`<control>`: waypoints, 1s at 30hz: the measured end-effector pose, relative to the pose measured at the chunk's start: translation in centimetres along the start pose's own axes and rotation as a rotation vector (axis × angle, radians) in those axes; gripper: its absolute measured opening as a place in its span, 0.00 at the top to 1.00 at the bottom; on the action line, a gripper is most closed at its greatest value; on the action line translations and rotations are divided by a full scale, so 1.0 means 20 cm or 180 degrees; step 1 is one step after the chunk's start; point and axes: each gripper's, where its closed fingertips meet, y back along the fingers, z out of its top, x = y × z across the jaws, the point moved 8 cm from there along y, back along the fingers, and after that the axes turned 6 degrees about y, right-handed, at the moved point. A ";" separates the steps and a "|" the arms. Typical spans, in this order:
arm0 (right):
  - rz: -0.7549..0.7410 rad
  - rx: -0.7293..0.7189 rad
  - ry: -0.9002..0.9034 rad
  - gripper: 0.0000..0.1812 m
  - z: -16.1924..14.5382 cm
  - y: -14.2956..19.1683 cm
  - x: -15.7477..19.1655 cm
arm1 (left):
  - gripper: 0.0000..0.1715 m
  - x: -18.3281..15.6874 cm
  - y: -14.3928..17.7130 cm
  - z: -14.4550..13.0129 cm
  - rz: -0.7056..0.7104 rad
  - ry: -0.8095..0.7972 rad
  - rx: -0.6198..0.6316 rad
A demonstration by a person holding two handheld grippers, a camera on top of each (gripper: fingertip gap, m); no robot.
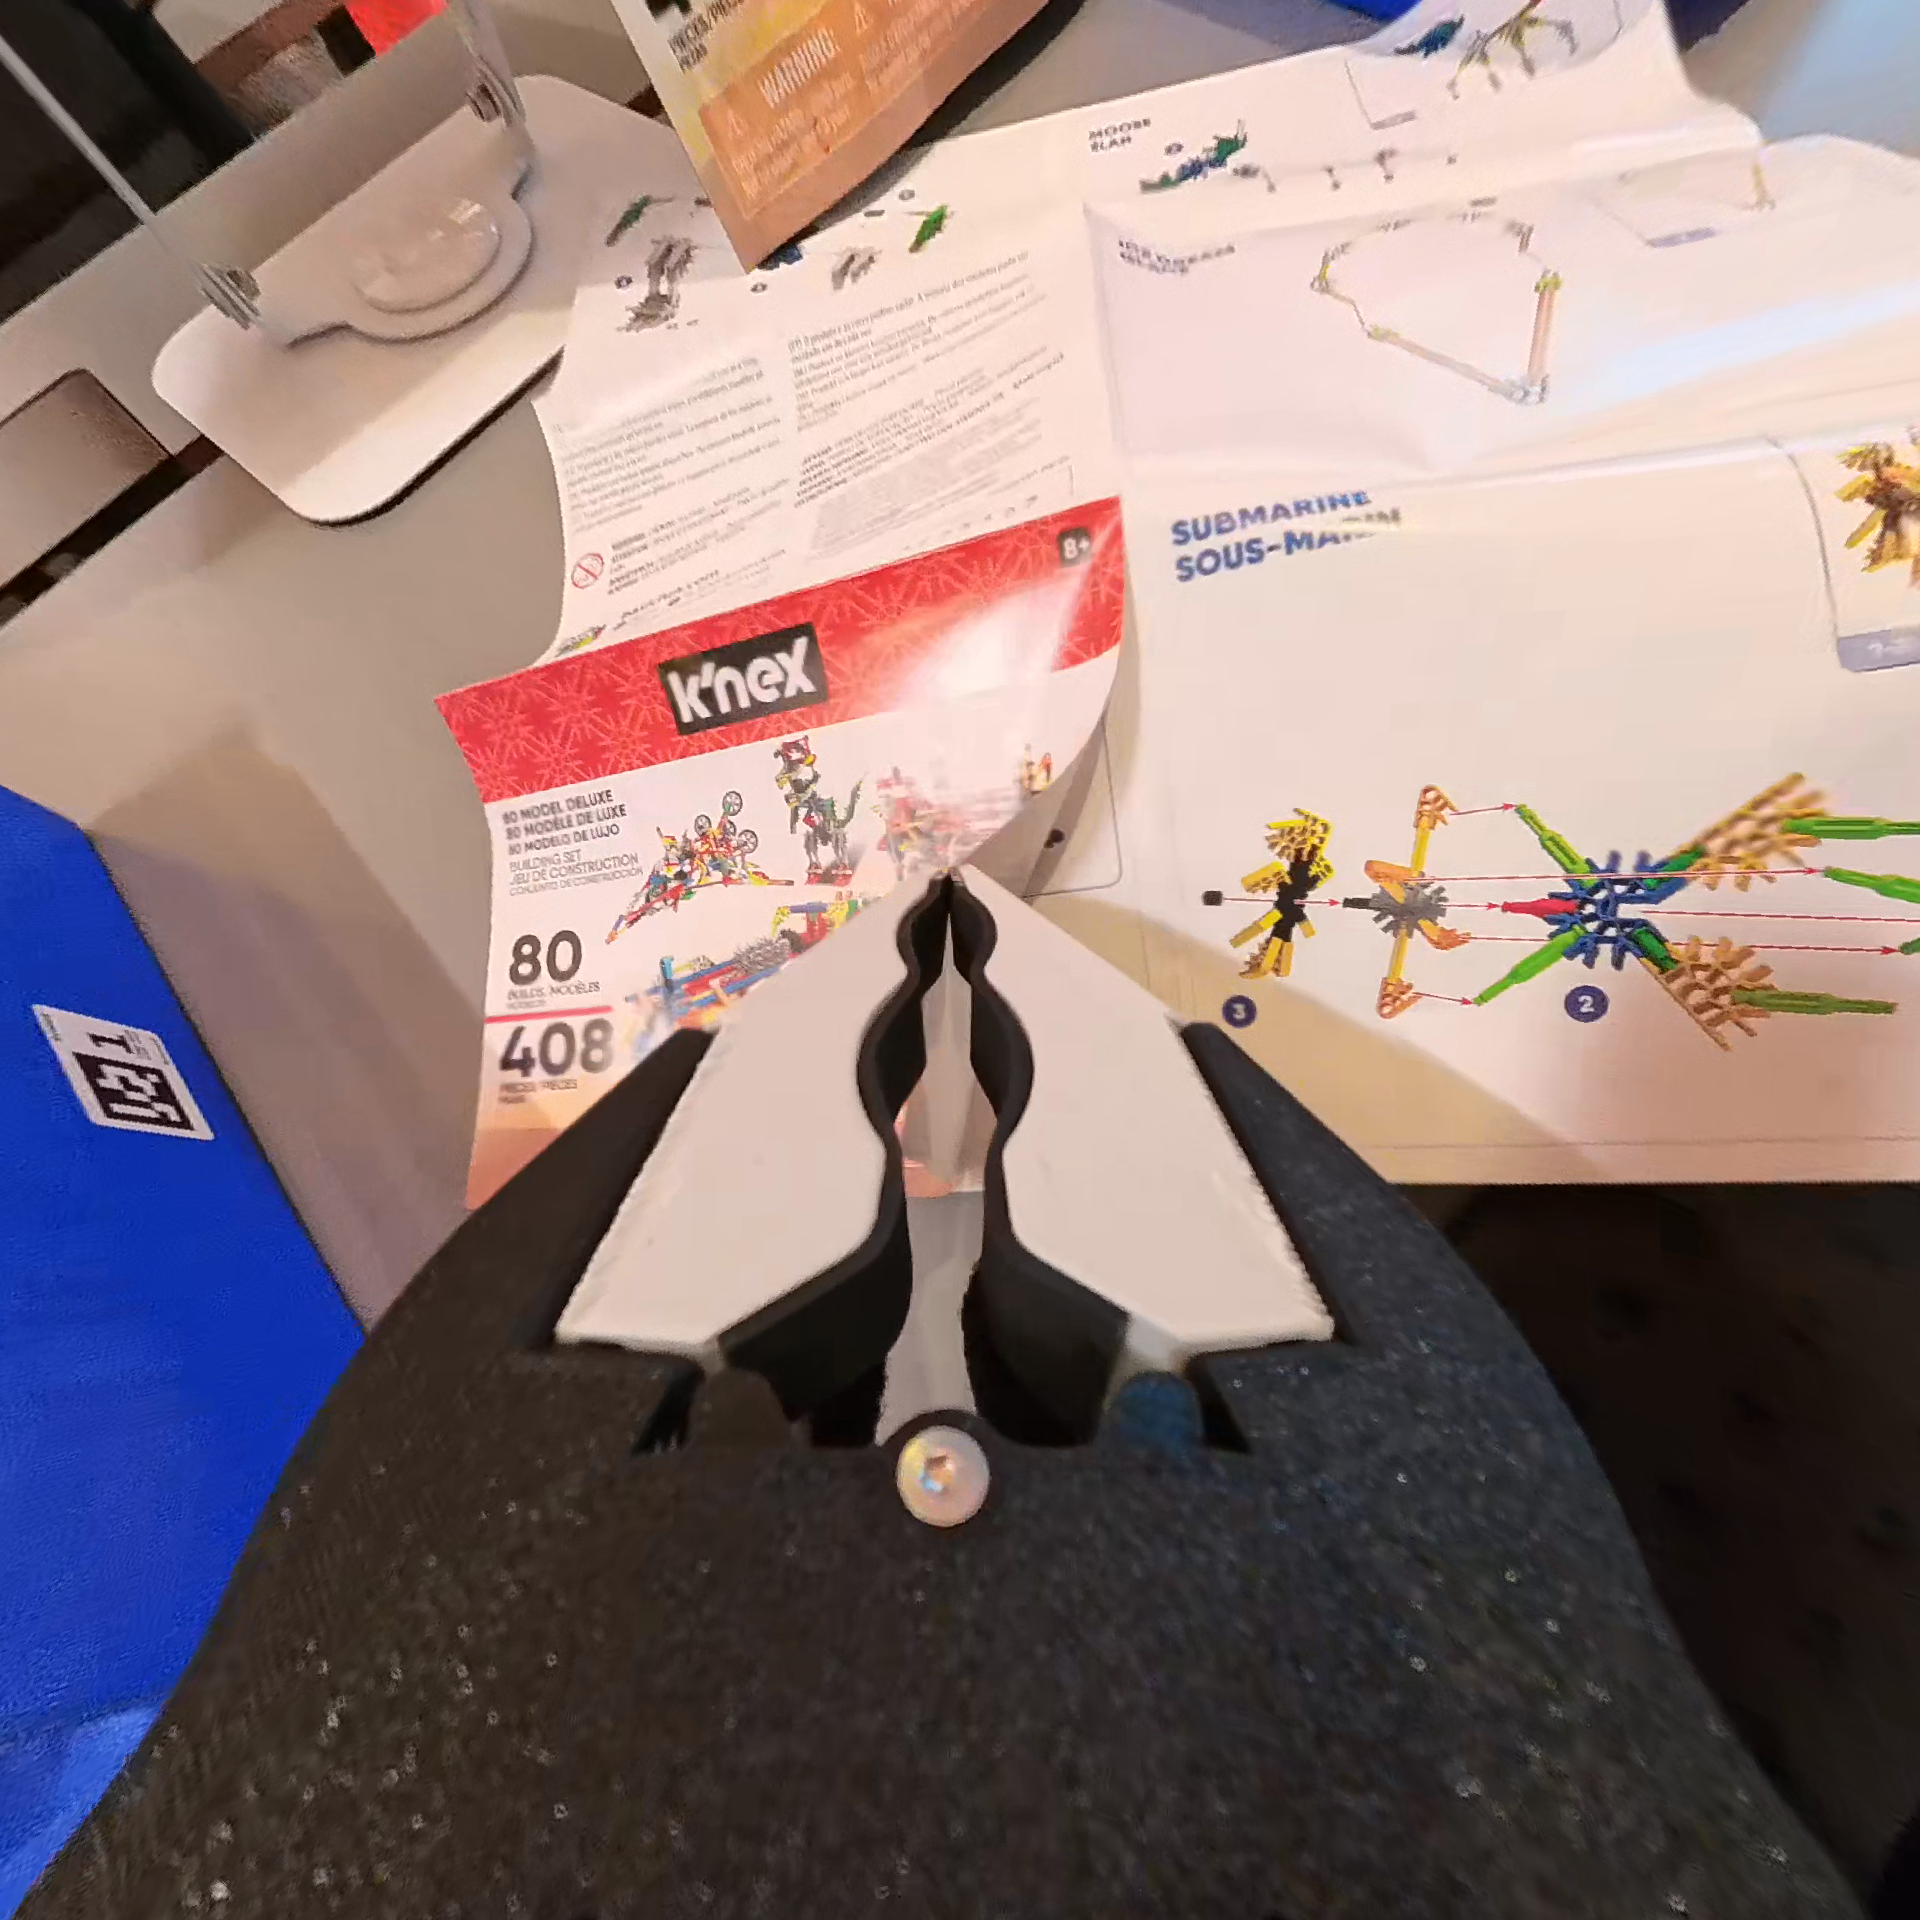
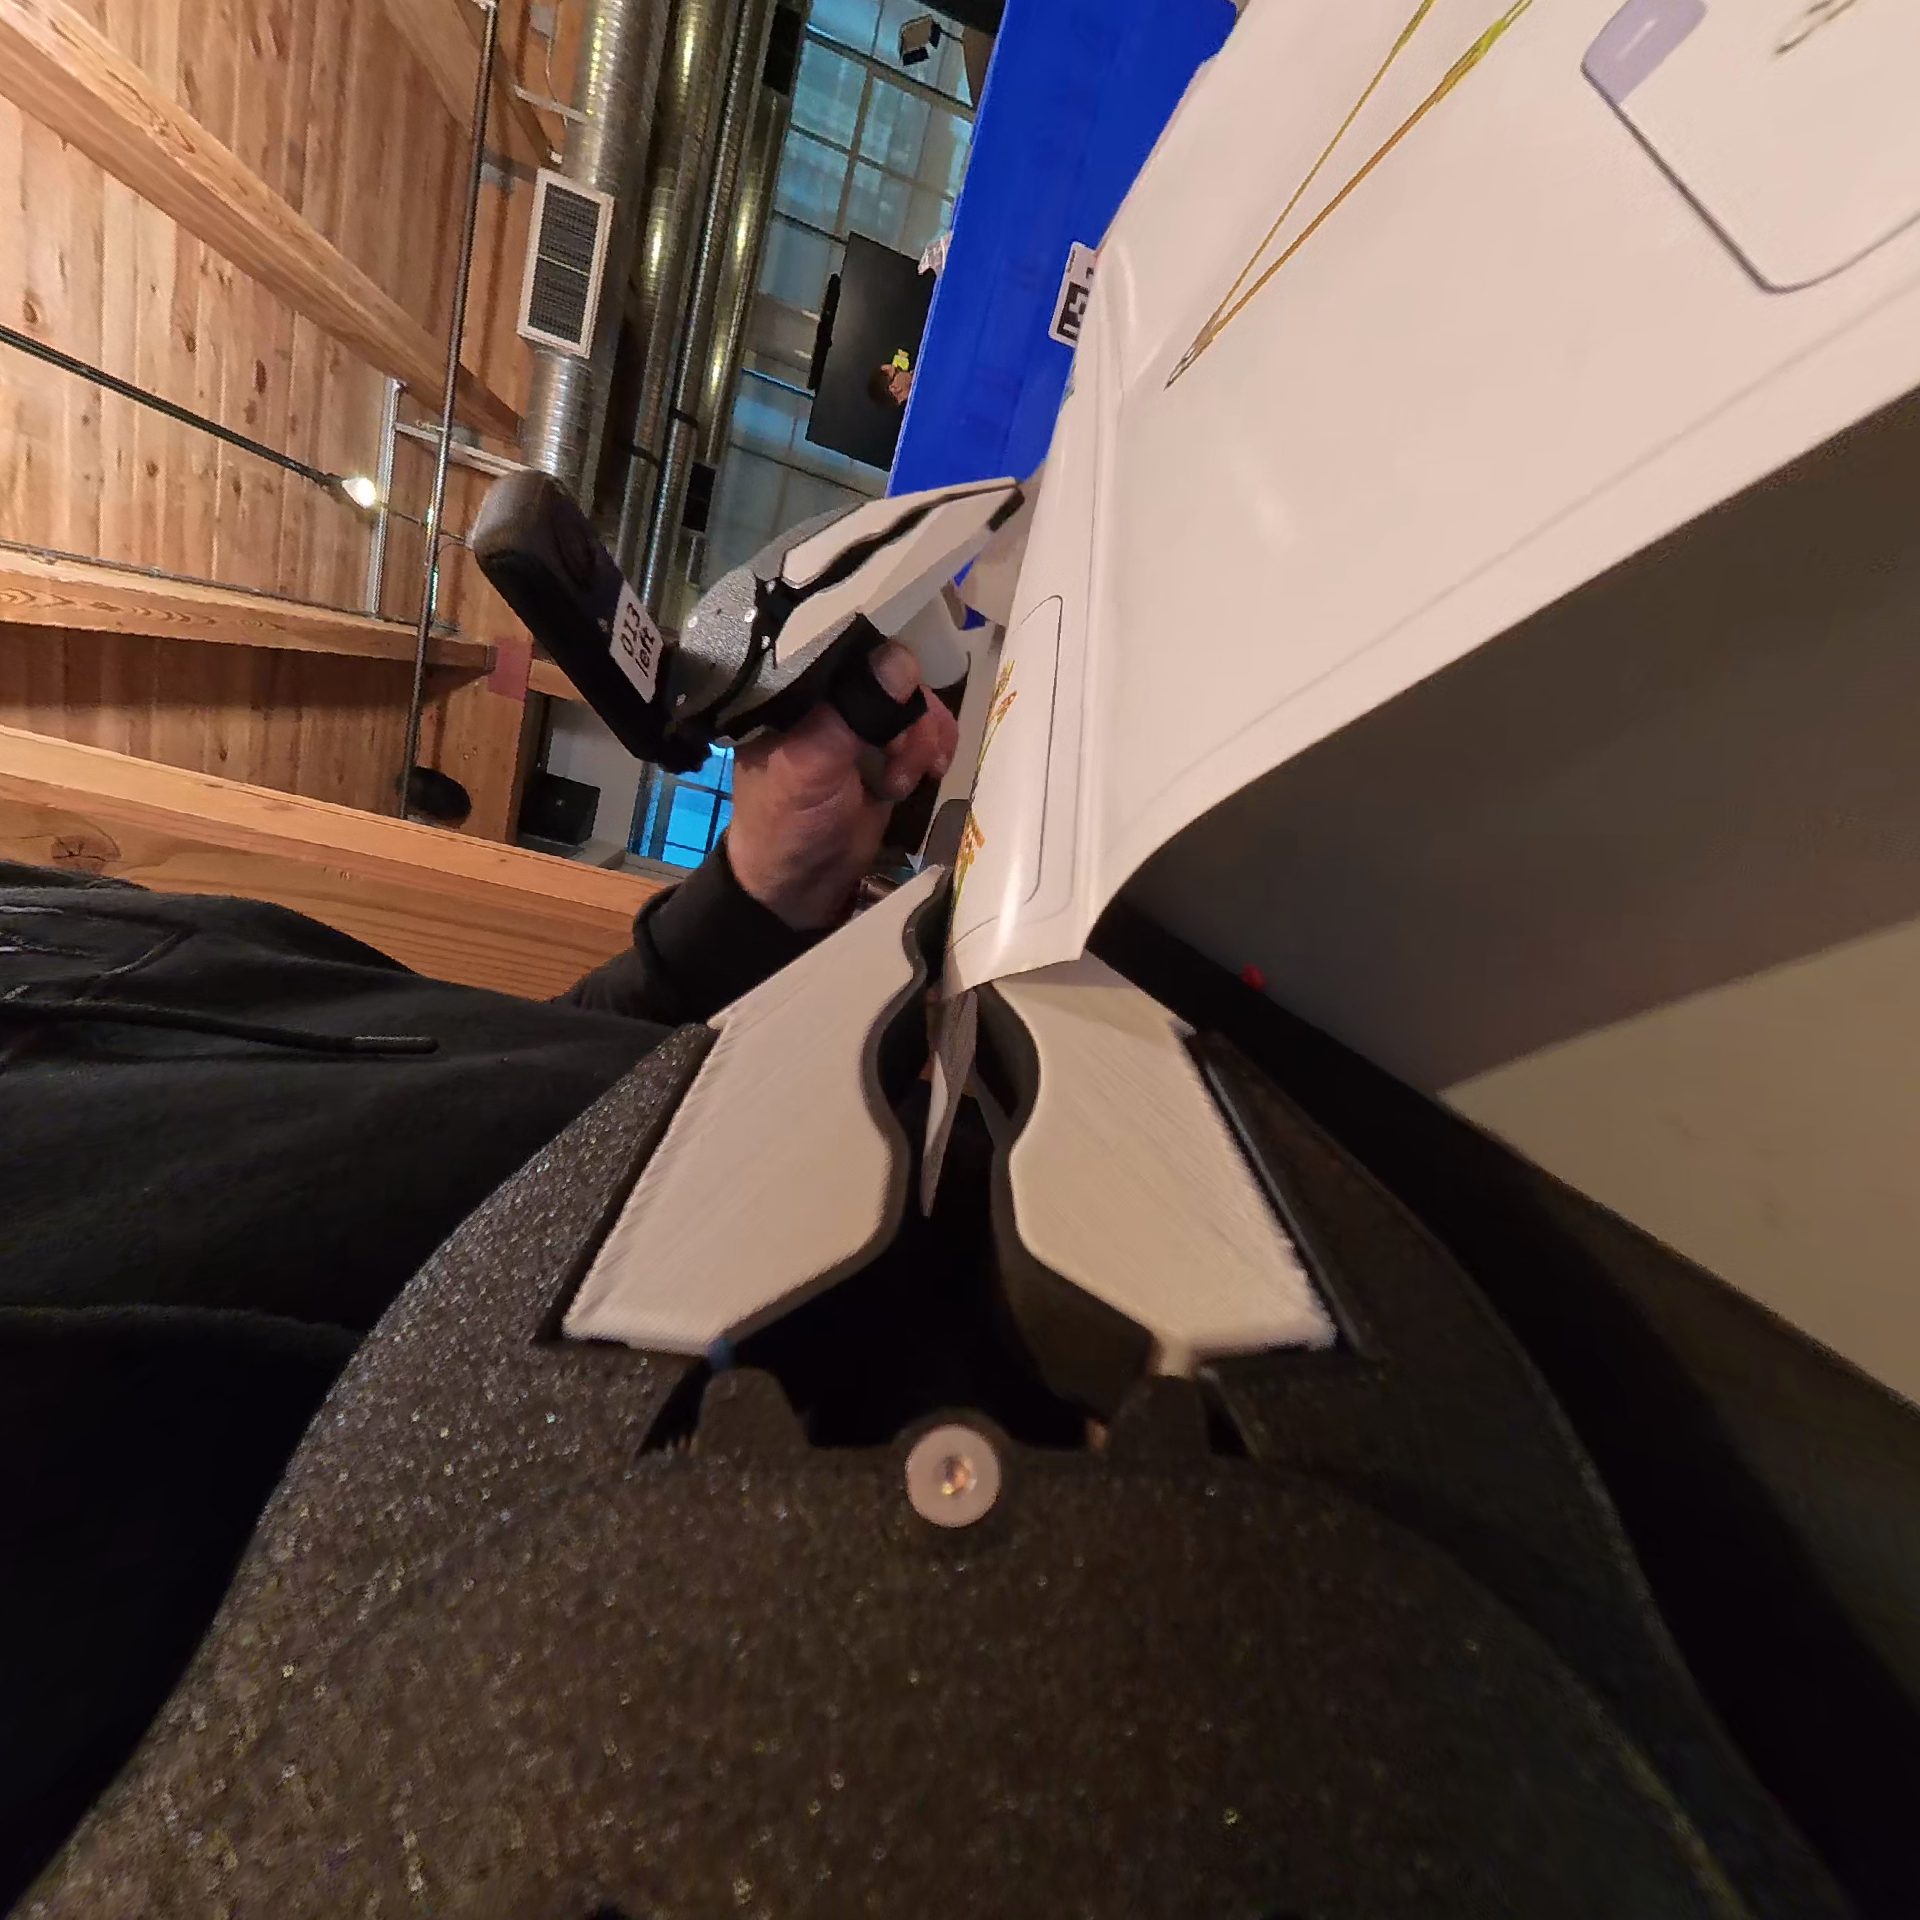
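A large white instruction sheet (image 1: 1507, 727) with coloured building diagrams lies unfolded on a pale table (image 1: 260, 665). Its red-and-white cover page (image 1: 727, 790) curls up from the table. My left gripper (image 1: 948, 883) is shut on the edge of that cover page, and white paper shows between the pads. My right gripper (image 2: 951, 935) is shut on the near corner of the sheet (image 2: 1351, 468), which bends down over the table's edge (image 2: 1558, 727). The left gripper also shows in the right wrist view (image 2: 997, 509), held by a hand (image 2: 821, 810) and pinching the paper farther along.
A blue box (image 1: 125, 1351) with a white tag stands at the left. A white stand with a clear panel (image 1: 343, 343) and a brown cardboard box (image 1: 831, 114) sit at the back. A person's dark sleeve and clothing (image 2: 260, 1091) lie beside the table. Tip to tip, the grippers are about 20 centimeters apart.
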 end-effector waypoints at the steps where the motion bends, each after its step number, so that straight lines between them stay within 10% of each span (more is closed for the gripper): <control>1: -0.0008 -0.0004 0.0000 1.00 0.00 0.01 0.00 | 1.00 0.01 0.02 0.02 -0.0024 0.0014 -0.0022; 16: -0.0245 0.0043 0.0064 1.00 -0.02 0.26 0.00 | 1.00 0.18 0.37 0.29 -0.0312 0.0516 -0.0391; 30: -0.0543 -0.0074 0.0038 1.00 -0.06 0.43 -0.02 | 1.00 0.37 0.68 0.17 -0.0102 0.1413 -0.0664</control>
